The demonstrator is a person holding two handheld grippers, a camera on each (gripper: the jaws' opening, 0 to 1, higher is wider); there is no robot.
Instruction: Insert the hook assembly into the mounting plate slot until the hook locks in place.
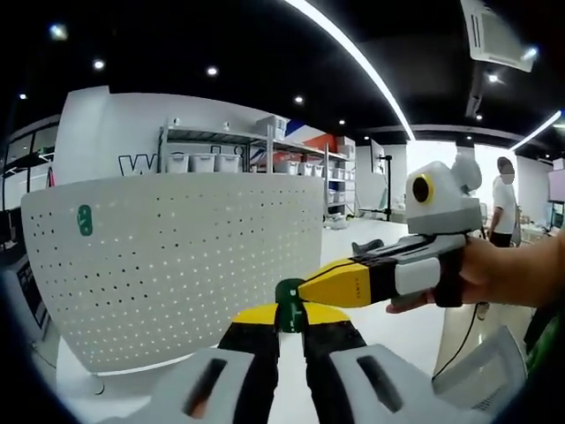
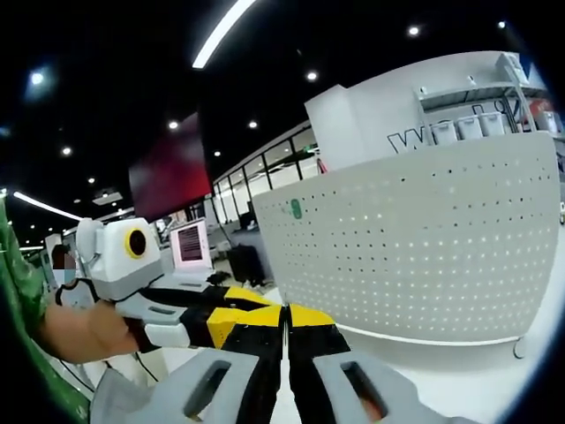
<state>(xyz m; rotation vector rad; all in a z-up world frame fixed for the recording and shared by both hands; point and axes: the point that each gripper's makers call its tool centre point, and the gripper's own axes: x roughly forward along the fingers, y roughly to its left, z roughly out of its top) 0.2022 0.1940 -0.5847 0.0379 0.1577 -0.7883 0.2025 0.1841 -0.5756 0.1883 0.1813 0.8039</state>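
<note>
Green hook assembly (image 1: pixel 290 300): you have it off the plate, in the air, pinched between the yellow tips of your left gripper (image 1: pixel 290 322).
Left gripper state: jaws clamped on the green piece, grip looks centred.
Right gripper (image 2: pixel 284 322): jaws pressed together in its own view. In the left gripper view its yellow tip touches the hook from the right side. Can't tell if it nips the hook or only steadies it.
White mounting plate (image 1: pixel 177 265): perforated panel, upright on the table, beyond the hook with clear air between them.
Small green fitting (image 1: pixel 85 220): already sits on the plate near its upper left corner. Too small to say what it is or whether it is the target slot.
Done so far: judged from this, you have the hook picked up and held in front of the plate, both tools meeting at it.
Left to do: carry it to the slot, line it up, push in until it locks. No insertion begun.
Visibility: plate and hook both in the left gripper view, so keep them framed as you close in.
</note>
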